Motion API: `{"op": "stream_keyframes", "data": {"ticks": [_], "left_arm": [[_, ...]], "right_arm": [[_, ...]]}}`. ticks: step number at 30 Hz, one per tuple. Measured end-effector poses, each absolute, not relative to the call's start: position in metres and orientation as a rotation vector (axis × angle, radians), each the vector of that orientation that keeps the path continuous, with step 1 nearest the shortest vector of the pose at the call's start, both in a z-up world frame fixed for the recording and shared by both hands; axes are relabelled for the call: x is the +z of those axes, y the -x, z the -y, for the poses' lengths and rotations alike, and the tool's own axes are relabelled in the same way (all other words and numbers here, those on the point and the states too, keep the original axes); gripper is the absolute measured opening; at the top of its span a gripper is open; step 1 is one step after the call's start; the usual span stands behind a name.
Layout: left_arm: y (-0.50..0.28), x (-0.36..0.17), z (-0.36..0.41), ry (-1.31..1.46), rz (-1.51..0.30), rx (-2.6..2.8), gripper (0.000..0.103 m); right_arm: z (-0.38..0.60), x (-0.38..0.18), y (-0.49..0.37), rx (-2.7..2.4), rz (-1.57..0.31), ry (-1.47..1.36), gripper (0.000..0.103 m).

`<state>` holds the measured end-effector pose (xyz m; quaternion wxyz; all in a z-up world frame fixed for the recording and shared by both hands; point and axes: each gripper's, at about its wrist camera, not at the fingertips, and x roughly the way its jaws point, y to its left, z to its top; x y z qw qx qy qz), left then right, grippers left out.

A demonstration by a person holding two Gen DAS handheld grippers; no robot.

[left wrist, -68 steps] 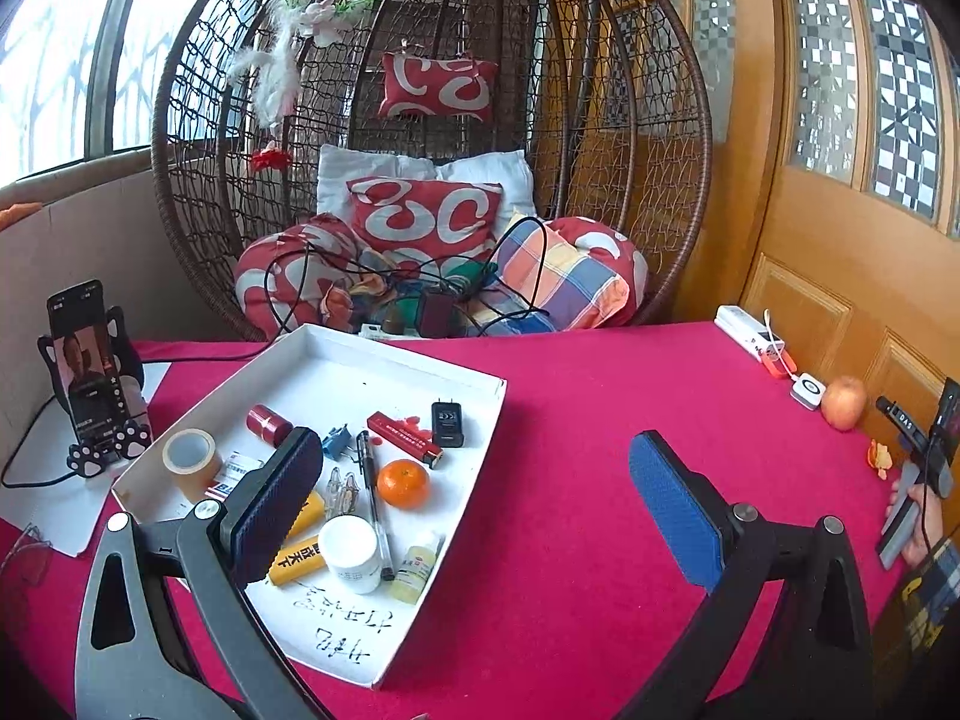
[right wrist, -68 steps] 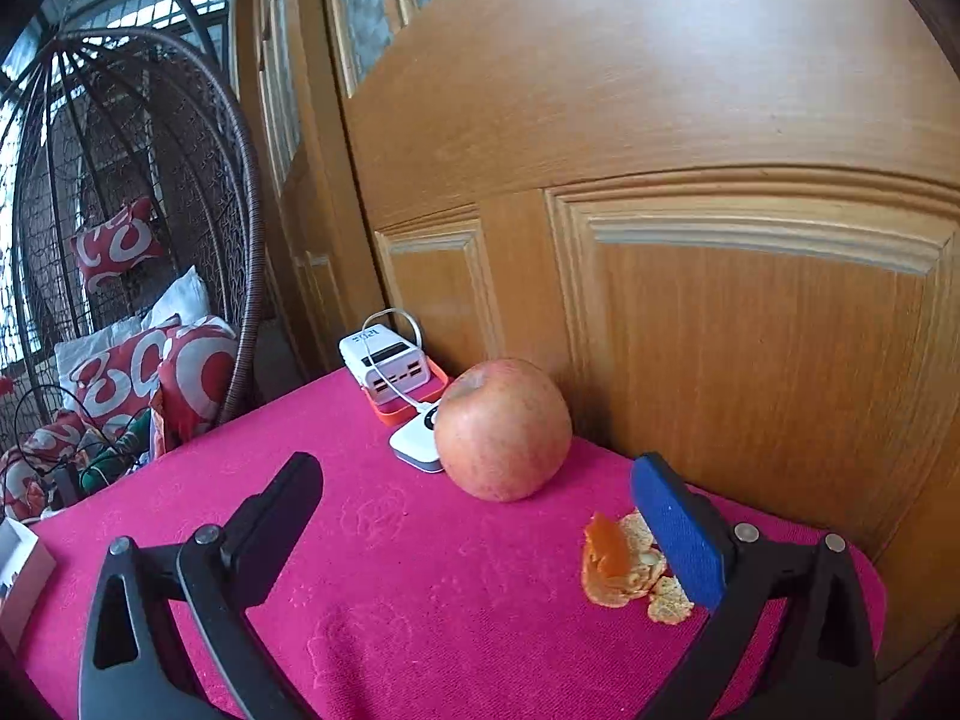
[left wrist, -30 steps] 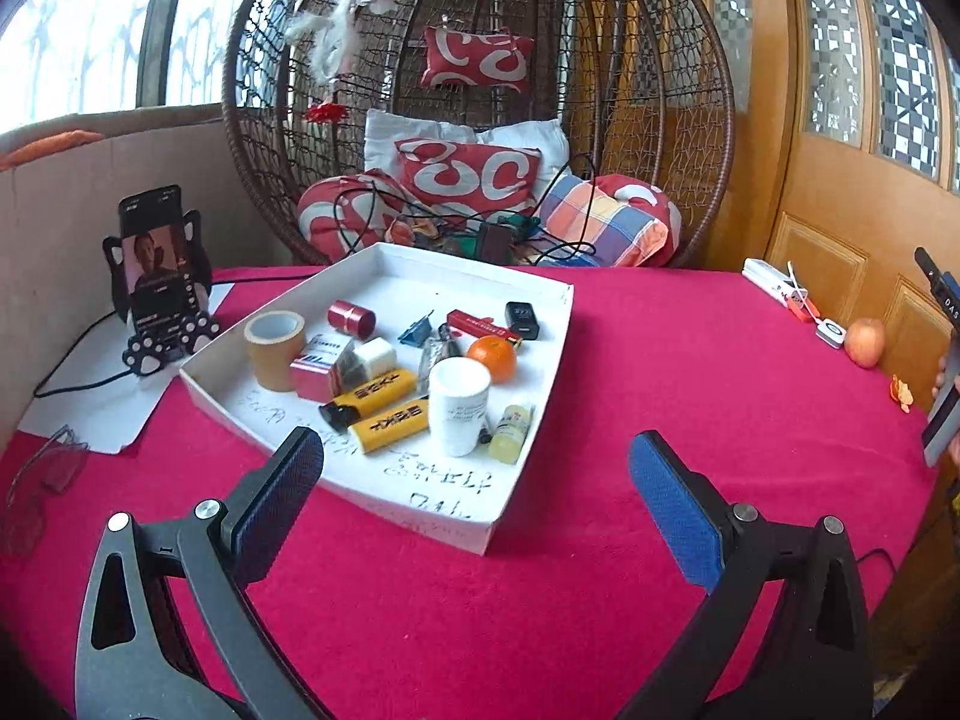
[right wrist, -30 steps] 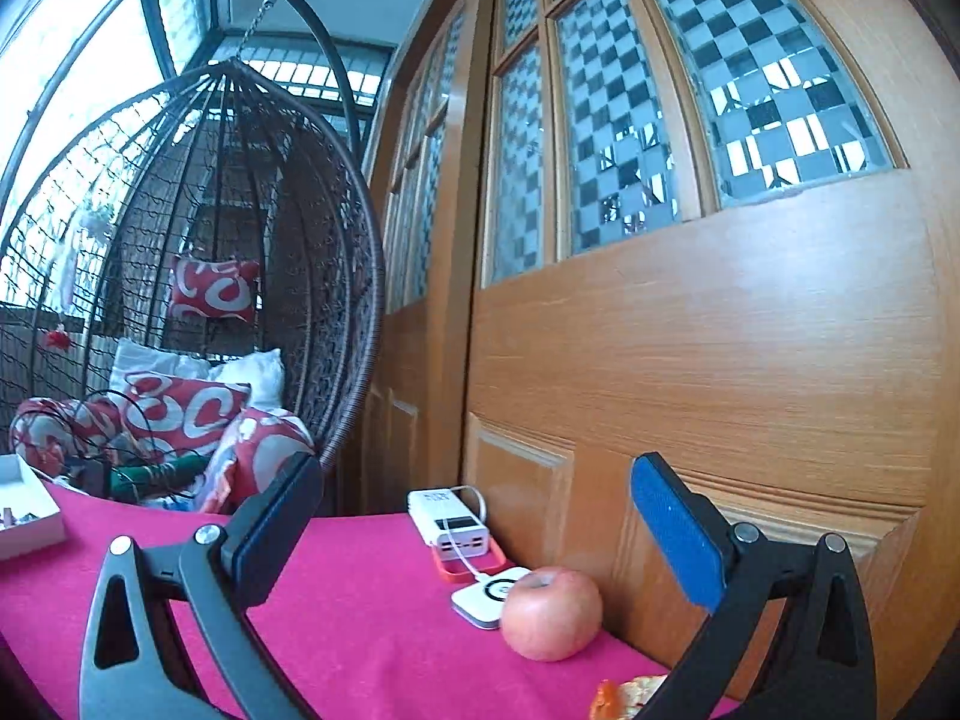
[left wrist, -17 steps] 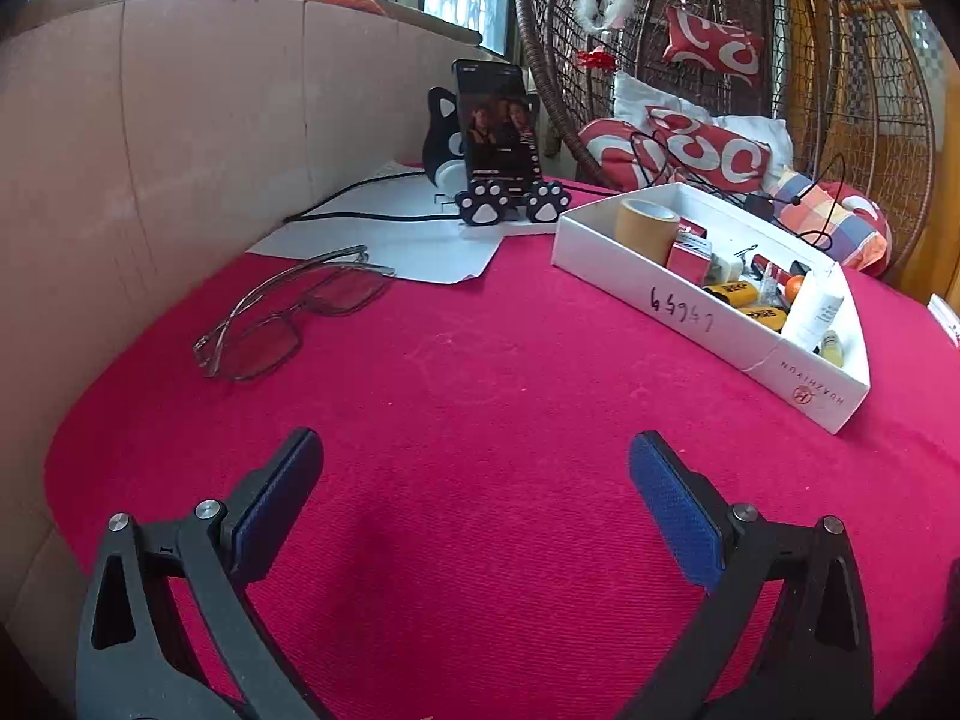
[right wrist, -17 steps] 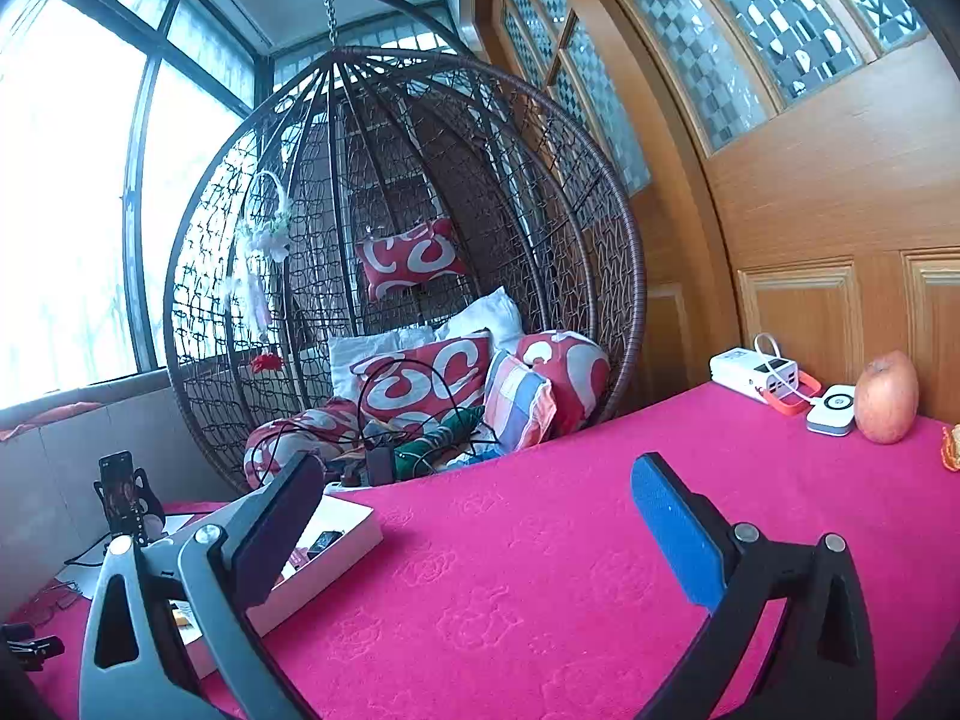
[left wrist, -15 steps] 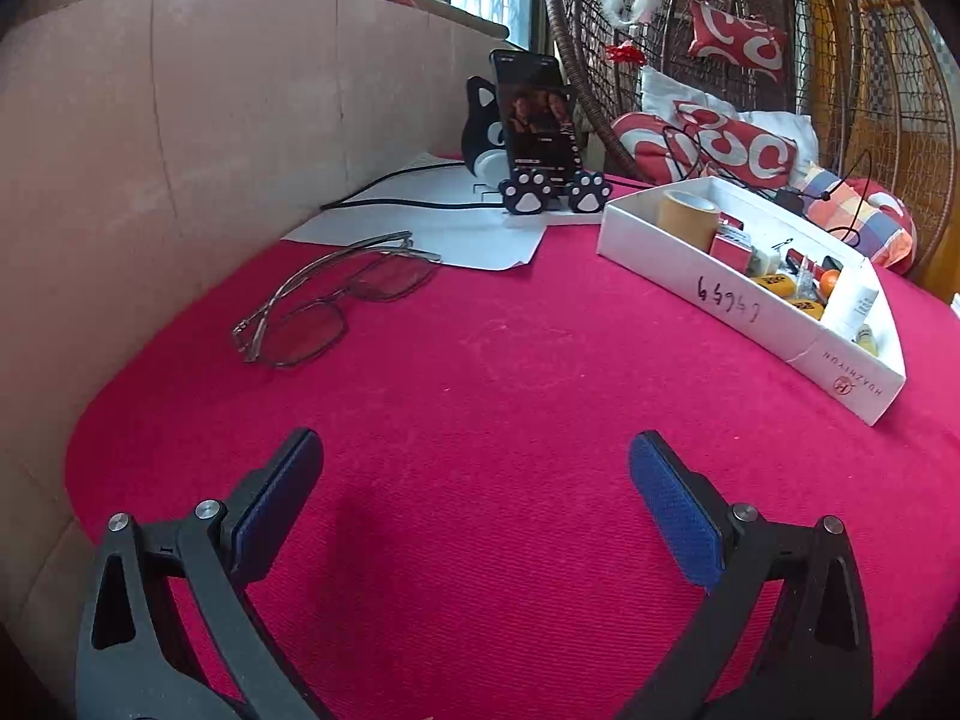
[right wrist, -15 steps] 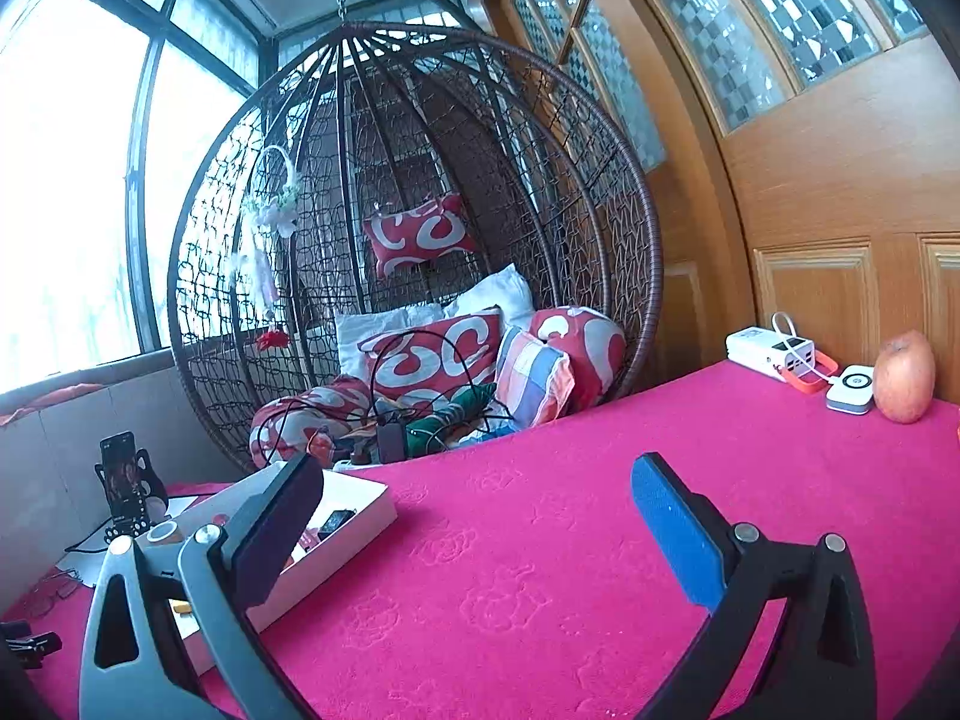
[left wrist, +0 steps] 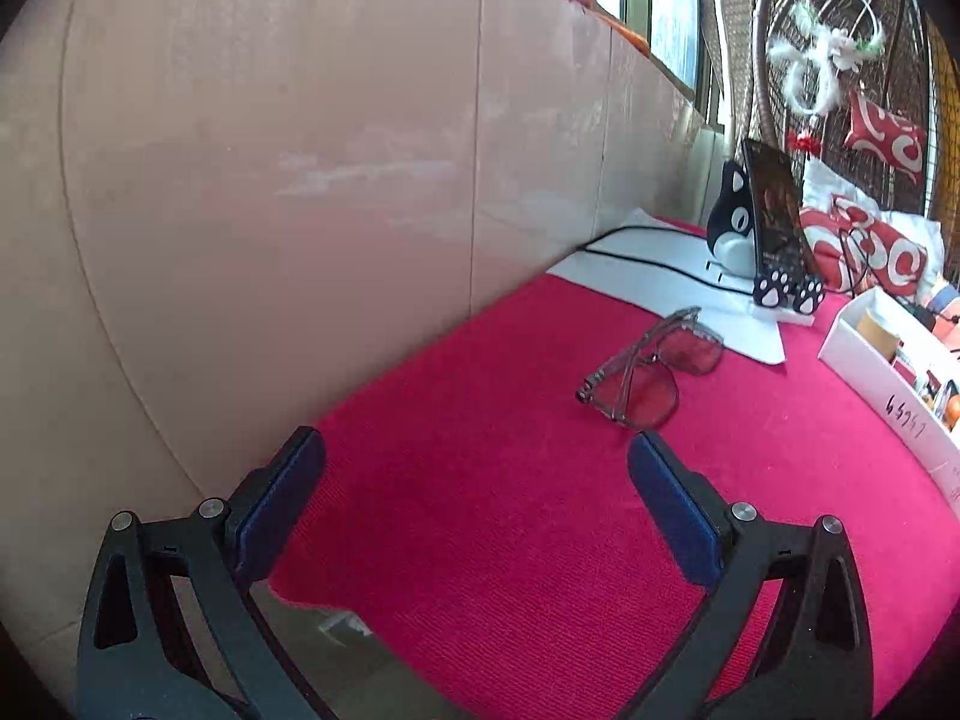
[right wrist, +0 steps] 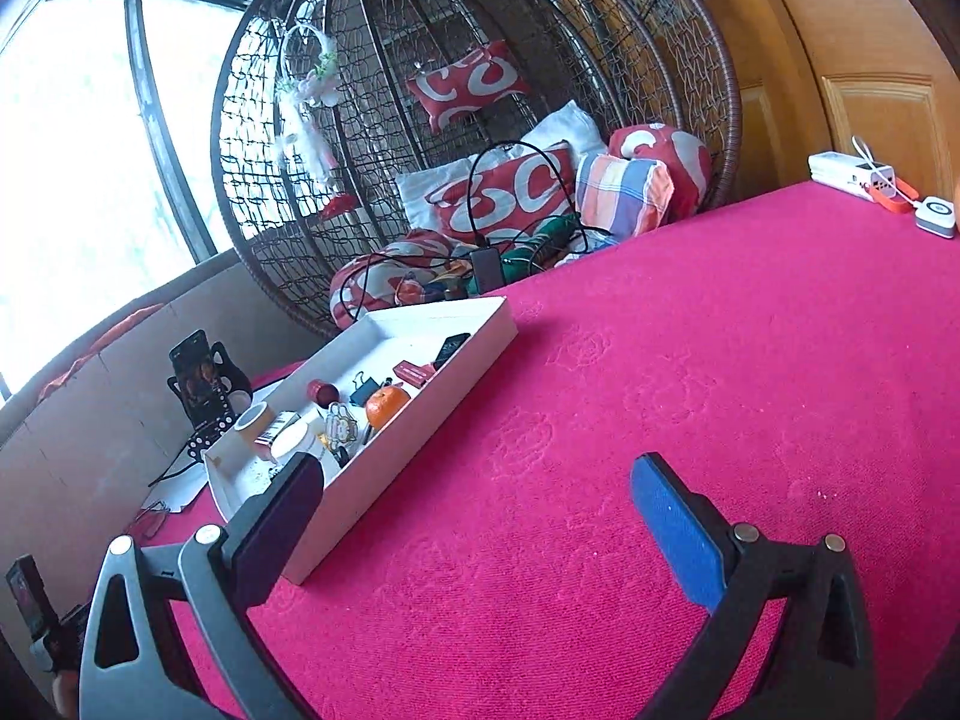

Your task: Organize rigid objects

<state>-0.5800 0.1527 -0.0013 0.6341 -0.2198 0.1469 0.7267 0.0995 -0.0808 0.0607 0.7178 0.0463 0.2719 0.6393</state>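
Glasses (left wrist: 651, 375) lie loose on red counter (left wrist: 510, 510), just ahead-right of left gripper (left wrist: 474, 480), jaws wide, empty. White tray (right wrist: 420, 384) of small items well apart to right. Right gripper (right wrist: 474, 516) hovers near tray, jaws wide, empty. Likely step: pick glasses; pinch frame bridge, not lens, lift level.

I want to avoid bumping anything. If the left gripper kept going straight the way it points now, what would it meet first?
Probably the red tablecloth, then the beige wall behind it. The left gripper is open and empty; the glasses lie right of its line, though depth is unclear.
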Motion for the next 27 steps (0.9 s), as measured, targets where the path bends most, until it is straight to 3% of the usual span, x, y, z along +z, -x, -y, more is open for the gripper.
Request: {"op": "stream_keyframes", "data": {"ticks": [4,8,14,22,27], "left_arm": [[0.591,0.017,-0.144,0.510,-0.209,1.617,0.102],[0.573,0.006,-0.165,0.521,-0.293,1.616,0.102],[0.583,-0.024,-0.184,0.542,-0.460,1.781,0.102],[0.607,-0.020,-0.176,0.562,-0.411,1.806,0.102],[0.606,0.011,-0.161,0.518,-0.286,1.761,0.102]], "right_arm": [[0.060,0.090,-0.078,1.500,-0.441,-0.106,0.103],[0.037,0.079,-0.023,1.600,-0.291,-0.016,0.103],[0.010,0.066,0.029,1.710,-0.343,0.079,0.103],[0.027,0.069,0.100,1.946,-0.309,0.139,0.103],[0.044,0.093,0.036,1.823,-0.239,0.002,0.103]]}}
